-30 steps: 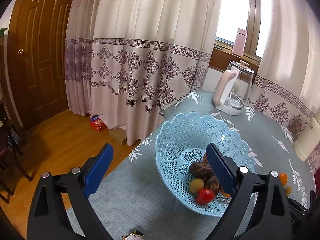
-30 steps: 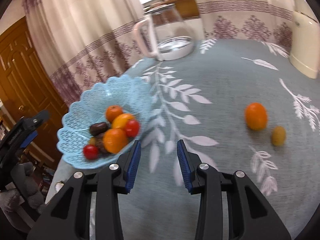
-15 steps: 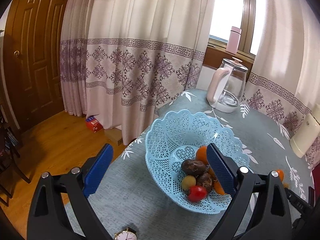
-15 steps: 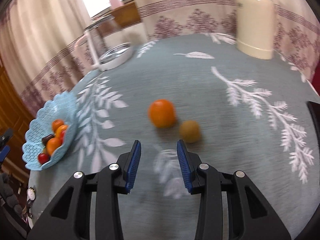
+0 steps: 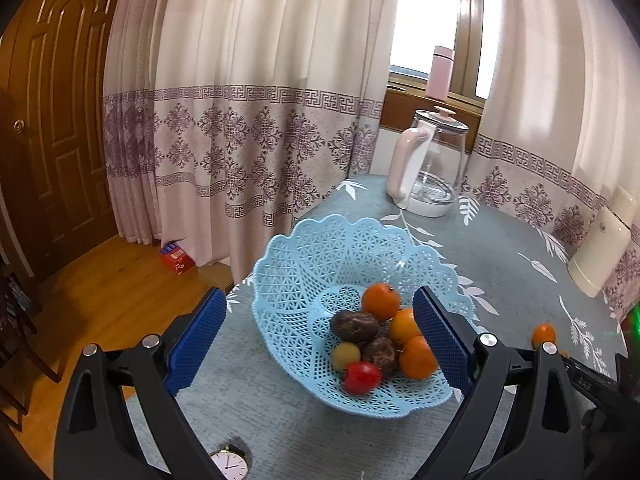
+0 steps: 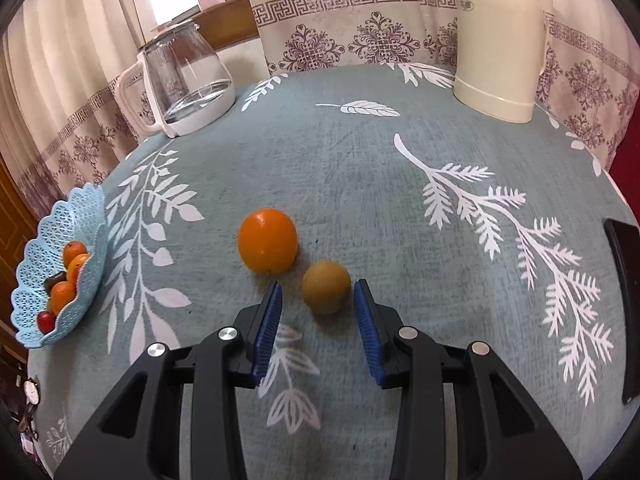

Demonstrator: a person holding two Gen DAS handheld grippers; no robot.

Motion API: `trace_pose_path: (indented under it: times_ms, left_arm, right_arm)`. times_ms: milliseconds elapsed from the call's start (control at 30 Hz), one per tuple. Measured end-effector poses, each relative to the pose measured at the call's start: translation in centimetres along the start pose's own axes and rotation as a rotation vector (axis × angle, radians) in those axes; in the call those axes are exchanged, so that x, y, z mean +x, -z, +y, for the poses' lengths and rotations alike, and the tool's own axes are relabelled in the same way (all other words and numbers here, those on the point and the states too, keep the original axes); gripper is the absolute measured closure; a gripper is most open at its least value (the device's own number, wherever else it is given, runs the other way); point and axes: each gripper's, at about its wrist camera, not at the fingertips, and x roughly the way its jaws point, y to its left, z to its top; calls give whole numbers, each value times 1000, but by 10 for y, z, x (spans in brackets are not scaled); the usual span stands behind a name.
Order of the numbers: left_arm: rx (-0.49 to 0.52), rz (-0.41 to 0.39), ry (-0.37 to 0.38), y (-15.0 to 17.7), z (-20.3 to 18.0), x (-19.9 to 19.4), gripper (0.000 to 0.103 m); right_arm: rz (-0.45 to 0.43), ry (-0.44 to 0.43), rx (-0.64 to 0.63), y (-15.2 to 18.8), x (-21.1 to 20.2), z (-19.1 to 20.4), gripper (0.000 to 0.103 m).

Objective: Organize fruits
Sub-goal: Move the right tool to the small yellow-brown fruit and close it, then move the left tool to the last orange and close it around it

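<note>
The right tool [image 6: 318,300] is partly open and holds nothing. Its two blue pads [image 6: 270,320] stand on each side of a small yellow fruit [image 6: 326,287] that lies on the table [image 6: 360,160], and there is a gap on both sides. An orange [image 6: 267,239] lies just beside this fruit, to the left and a little farther away.

The yellow fruit looks small, round and light. I think its skin is smooth, so it can roll away or slip out if the pads touch it off centre. The best place to hold is across its widest part, low enough that it is not squeezed upward. A soft grip should be enough, because such fruit may bruise. The left pad must stay clear of the orange.

The left tool [image 5: 320,338] is wide open and empty, near the blue basket [image 5: 304,248]. The basket already has several fruits [image 5: 380,340] in it, at the table's edge, well apart from the two loose ones.
</note>
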Motion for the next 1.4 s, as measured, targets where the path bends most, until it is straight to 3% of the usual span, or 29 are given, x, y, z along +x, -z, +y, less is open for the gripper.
trace_pose_path:
  times_ms: [133, 300, 600, 1067, 1400]
  left_arm:
    - [19, 1, 6, 2, -8, -1, 7]
    - [25, 6, 17, 3, -15, -1, 7]
    - [73, 6, 51, 3, -43, -3, 7]
    - [251, 41, 209, 15, -145, 4, 7]
    - [349, 108, 293, 35, -206, 30, 7]
  right_arm:
    - [19, 8, -7, -4, 10, 0, 67]
    - [16, 12, -8, -6, 10, -1, 76]
    - [-37, 8, -23, 2, -12, -5, 76]
    - [-73, -13, 70, 9, -31, -45, 76]
    - [-80, -45, 113, 11, -31, -54, 76]
